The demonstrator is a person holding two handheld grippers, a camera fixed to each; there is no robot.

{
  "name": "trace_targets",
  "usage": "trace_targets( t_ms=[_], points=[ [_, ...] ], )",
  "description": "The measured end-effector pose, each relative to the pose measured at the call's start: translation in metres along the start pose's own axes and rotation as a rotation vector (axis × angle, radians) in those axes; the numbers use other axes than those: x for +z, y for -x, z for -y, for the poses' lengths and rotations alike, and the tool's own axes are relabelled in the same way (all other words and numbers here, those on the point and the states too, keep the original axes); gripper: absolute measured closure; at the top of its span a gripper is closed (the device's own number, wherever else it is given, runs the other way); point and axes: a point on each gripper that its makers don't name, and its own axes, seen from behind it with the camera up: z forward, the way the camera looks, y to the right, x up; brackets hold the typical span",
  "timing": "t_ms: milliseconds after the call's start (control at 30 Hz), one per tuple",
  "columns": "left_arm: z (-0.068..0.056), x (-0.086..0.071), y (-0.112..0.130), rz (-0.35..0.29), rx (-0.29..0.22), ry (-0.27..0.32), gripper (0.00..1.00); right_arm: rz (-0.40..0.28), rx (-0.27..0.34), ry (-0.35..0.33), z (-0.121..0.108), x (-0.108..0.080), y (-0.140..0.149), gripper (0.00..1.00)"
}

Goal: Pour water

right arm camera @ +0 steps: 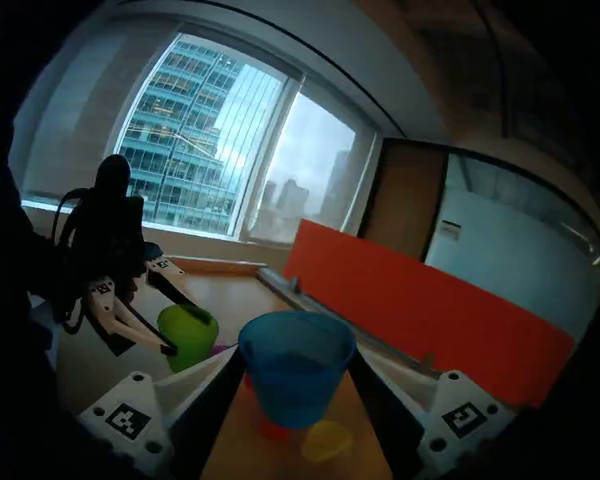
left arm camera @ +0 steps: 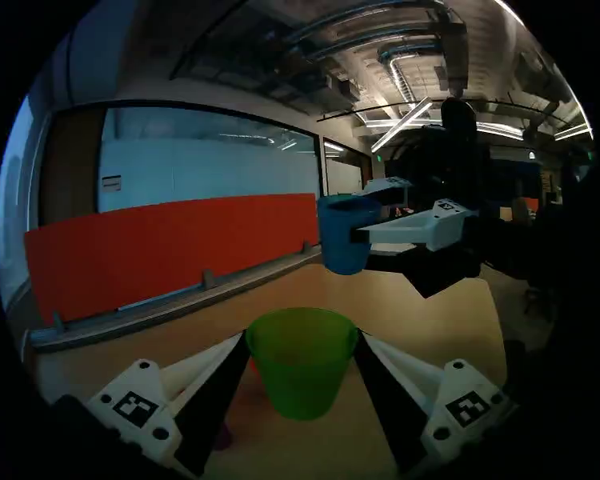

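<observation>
Saw green plastic cup [left arm camera: 302, 360] upright, empty, held over the wooden surface [left arm camera: 396, 304]; saw blue plastic cup [right arm camera: 297, 364] upright too, raised above that surface.

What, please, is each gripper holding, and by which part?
The left gripper clamps the green cup by its upper side walls, just under the rim; the right gripper holds the blue cup the same way.

Wooden table [left arm camera: 428, 312] — a yellow piece [right arm camera: 326, 440] lies there.
</observation>
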Motion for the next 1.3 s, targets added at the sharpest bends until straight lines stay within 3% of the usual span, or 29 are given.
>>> trace_targets(
  t_ms=[1300],
  points=[
    [-0.011,0.017,-0.010,-0.027,-0.029,0.020,0.10,-0.029,-0.405,0.005,-0.013,0.040,-0.060,0.09]
  ],
)
